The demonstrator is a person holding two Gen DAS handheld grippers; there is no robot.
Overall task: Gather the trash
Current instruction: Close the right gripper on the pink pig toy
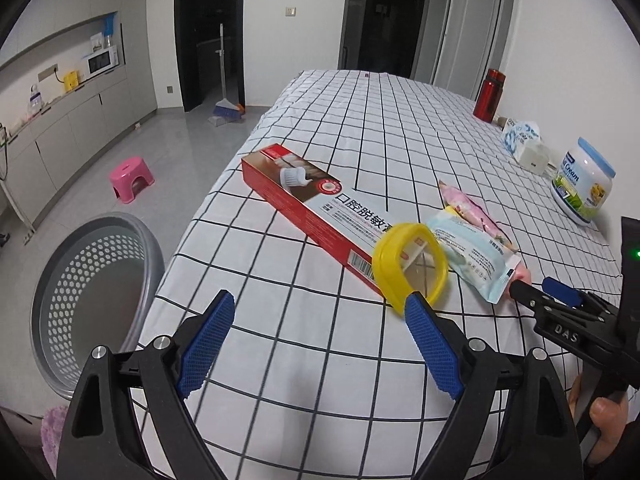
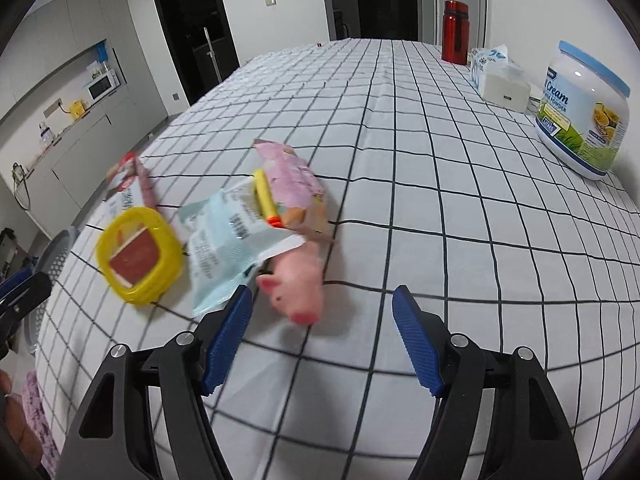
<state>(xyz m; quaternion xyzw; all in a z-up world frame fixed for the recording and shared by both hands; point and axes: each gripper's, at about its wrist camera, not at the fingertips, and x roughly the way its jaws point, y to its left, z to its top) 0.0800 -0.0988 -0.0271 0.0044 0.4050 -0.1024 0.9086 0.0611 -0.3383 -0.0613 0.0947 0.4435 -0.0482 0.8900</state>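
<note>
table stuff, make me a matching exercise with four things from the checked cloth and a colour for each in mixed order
Things:
1. flask
2. square lid
3. toy pig
4. toothpaste box

Colours:
A. pink
B. red and white with printed text
C. yellow
D. all red

Pairs: 1-D, 2-C, 3-A, 4-B
</note>
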